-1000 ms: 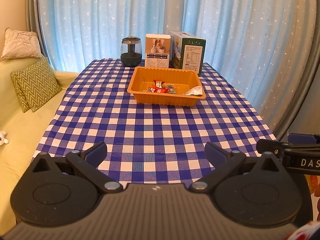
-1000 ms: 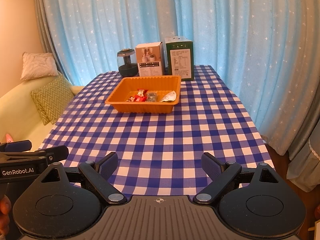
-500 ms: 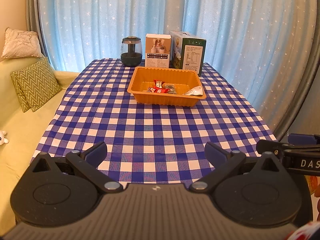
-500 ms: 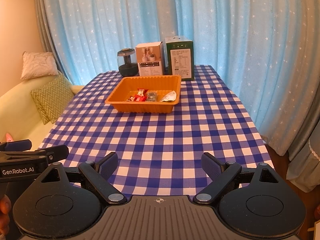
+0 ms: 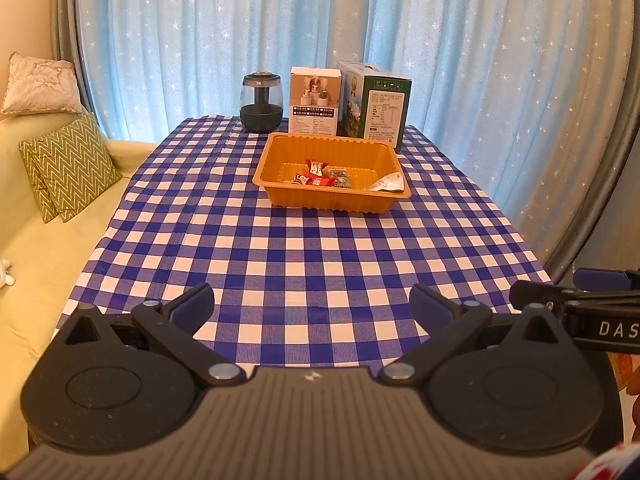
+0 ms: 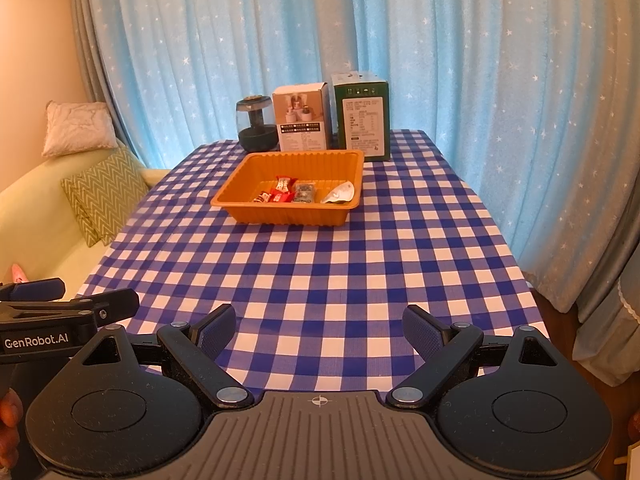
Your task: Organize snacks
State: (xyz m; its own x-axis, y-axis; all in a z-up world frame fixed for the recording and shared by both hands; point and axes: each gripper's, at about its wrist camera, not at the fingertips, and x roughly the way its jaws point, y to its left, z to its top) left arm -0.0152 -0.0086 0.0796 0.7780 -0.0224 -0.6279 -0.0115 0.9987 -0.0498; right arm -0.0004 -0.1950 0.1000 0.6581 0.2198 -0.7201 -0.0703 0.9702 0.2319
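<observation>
- Left wrist view: the left gripper (image 5: 311, 307) hangs over the near edge of the table (image 5: 304, 248), its two blue-padded fingers (image 5: 192, 306) spread wide with nothing between them.
- An orange plastic tray (image 5: 332, 200) sits on the blue-and-white checked tablecloth toward the far end of the table, well apart from the gripper.
- Inside the tray lie the snacks: red wrapped candies (image 5: 316, 174) at the left of centre, a dark packet (image 5: 341, 178) just beside them, and a silver-white wrapper (image 5: 387, 182) leaning against the right corner.
- Behind the tray, from left to right, stand a dark glass jar (image 5: 262, 102), a white carton (image 5: 316, 101) and a green carton (image 5: 376, 106), all upright before a blue star-print curtain (image 5: 460, 40).
- A green zigzag cushion (image 5: 70, 166) and a pale cushion (image 5: 40, 84) rest on the yellow sofa at the left.
- The right gripper (image 5: 576, 304) enters at the right edge, seen side-on.

- Right wrist view: the right gripper (image 6: 319, 330) also hangs over the near table edge, fingers (image 6: 422, 330) held wide apart and empty.
- The tray (image 6: 288, 210) appears left of centre, holding the red candies (image 6: 278, 194), the dark packet (image 6: 304, 193) and the silver-white wrapper (image 6: 340, 193).
- The jar (image 6: 256, 124), white carton (image 6: 303, 118) and green carton (image 6: 362, 114) stand in a row just behind it.
- The left gripper (image 6: 60, 300) shows at the lower left, seen from the side.
</observation>
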